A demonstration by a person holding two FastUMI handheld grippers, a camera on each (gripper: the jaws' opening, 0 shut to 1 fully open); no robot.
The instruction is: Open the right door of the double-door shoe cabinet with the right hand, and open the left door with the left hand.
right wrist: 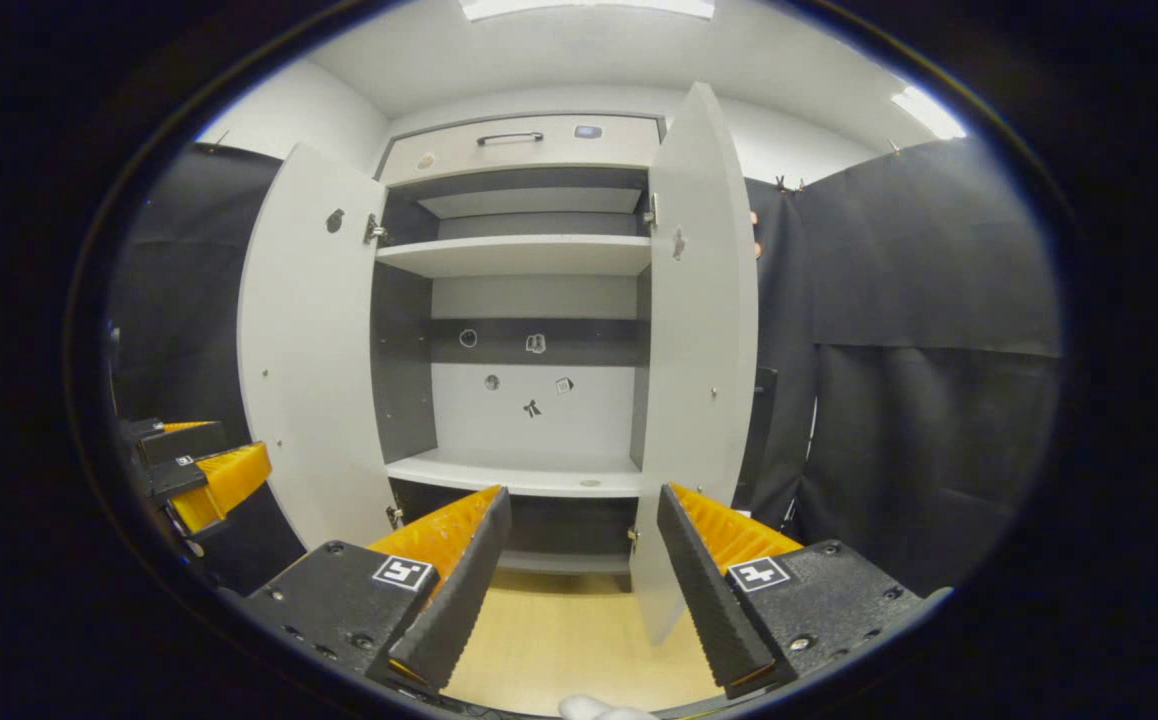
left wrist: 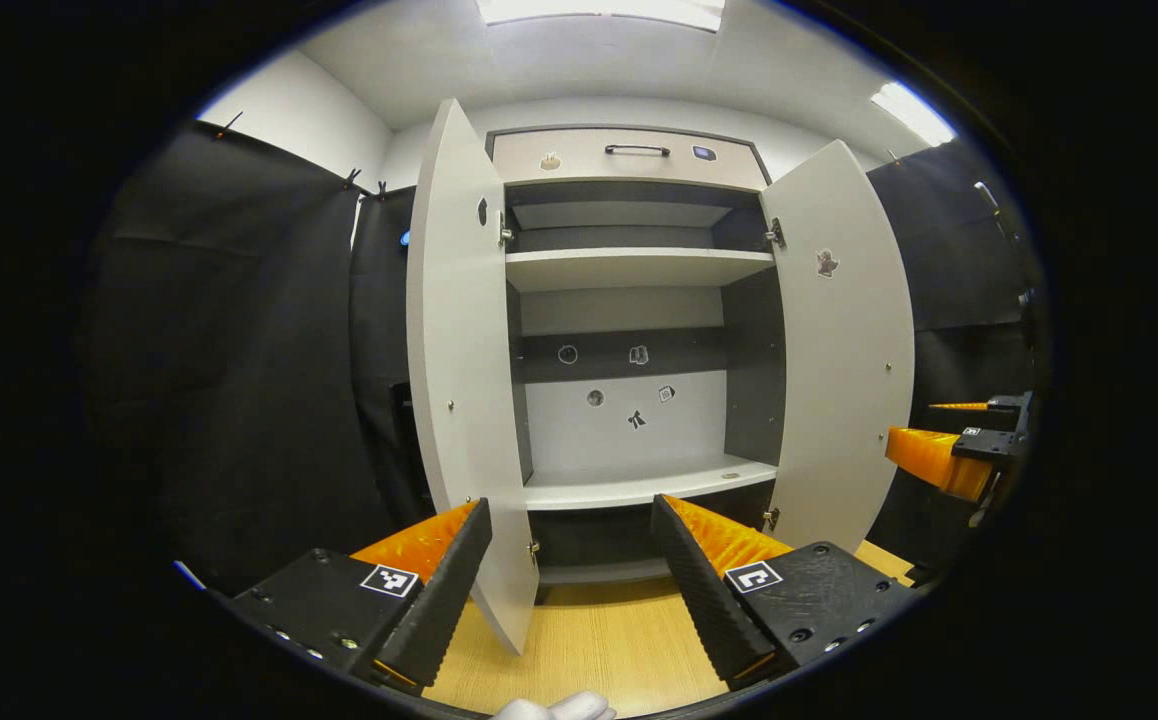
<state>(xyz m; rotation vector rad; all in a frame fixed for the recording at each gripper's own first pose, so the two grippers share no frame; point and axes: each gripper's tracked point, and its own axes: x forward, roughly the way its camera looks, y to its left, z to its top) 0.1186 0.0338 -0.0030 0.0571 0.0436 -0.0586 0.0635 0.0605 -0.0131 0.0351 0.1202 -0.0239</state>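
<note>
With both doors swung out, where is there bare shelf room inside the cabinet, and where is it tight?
Both shelves look bare: the upper shelf between the door hinges, and the lower shelf below the stickered back panel. It is tight at the left door, whose edge stands between the open left gripper fingers. The right door edge likewise stands between the open right gripper fingers.

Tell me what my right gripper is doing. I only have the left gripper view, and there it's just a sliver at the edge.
Observer: The right gripper is open, with nothing between its fingers.
Operator: Is it touching the right door?
Observer: No. The right door stands swung out ahead of it, and the fingers are clear of it.
Operator: How does the left door look from there?
Observer: The left door shows its whole inner face, swung wide.
</note>
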